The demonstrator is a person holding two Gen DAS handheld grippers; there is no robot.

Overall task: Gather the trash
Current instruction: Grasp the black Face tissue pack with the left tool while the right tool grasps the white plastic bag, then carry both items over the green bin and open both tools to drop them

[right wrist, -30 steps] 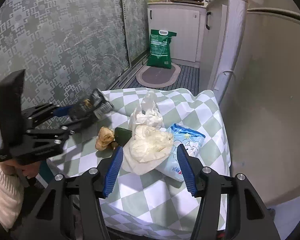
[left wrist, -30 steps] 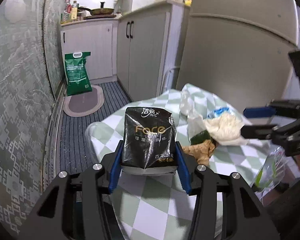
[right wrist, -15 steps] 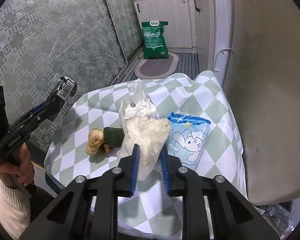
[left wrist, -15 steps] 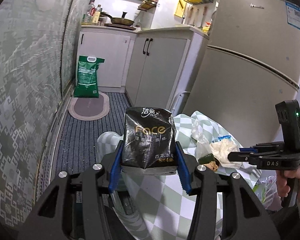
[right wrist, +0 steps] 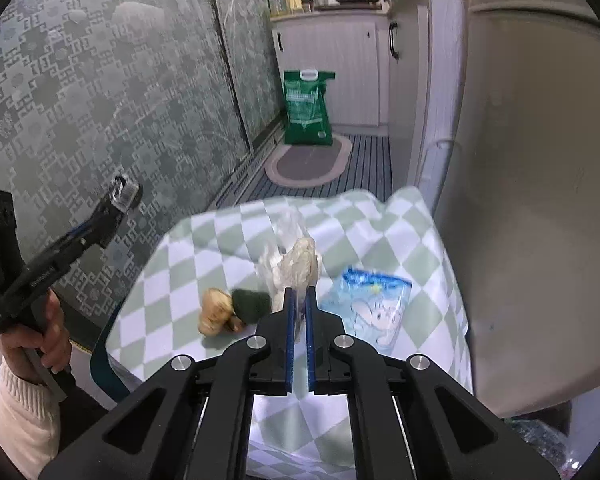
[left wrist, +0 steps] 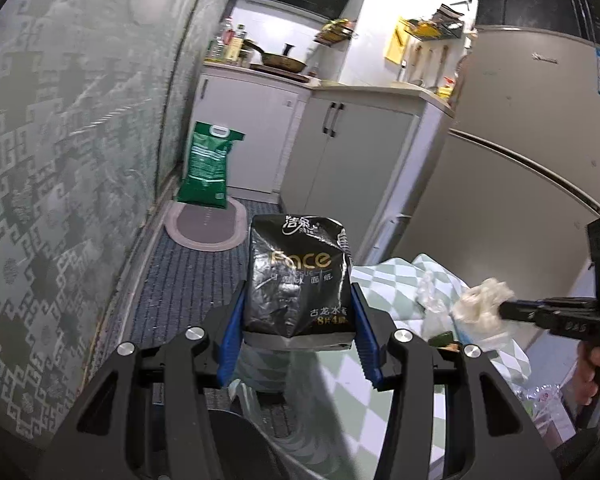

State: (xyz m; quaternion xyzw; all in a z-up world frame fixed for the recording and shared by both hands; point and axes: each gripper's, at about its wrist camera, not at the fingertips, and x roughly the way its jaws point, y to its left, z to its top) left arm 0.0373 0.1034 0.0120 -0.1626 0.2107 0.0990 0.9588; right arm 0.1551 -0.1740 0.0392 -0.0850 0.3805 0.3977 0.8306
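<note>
The crumpled tissue wad (right wrist: 298, 264) hangs above the checkered counter (right wrist: 412, 236), pinched thinly in the right tool (right wrist: 299, 294). The left tool (left wrist: 298, 312) clamps a black tissue pack (left wrist: 298, 276) — raised too. The soft wad could slip or tear free — little is gripped.

Obstacles on checked tablecloth (right wrist: 412, 240): brown lump (right wrist: 214, 311), dark green object (right wrist: 251, 305), blue packet (right wrist: 374, 307), clustered mid-table. Open cloth along near and left edges. Fridge (right wrist: 540, 200) bounds the right; patterned wall (right wrist: 80, 120) the left.
</note>
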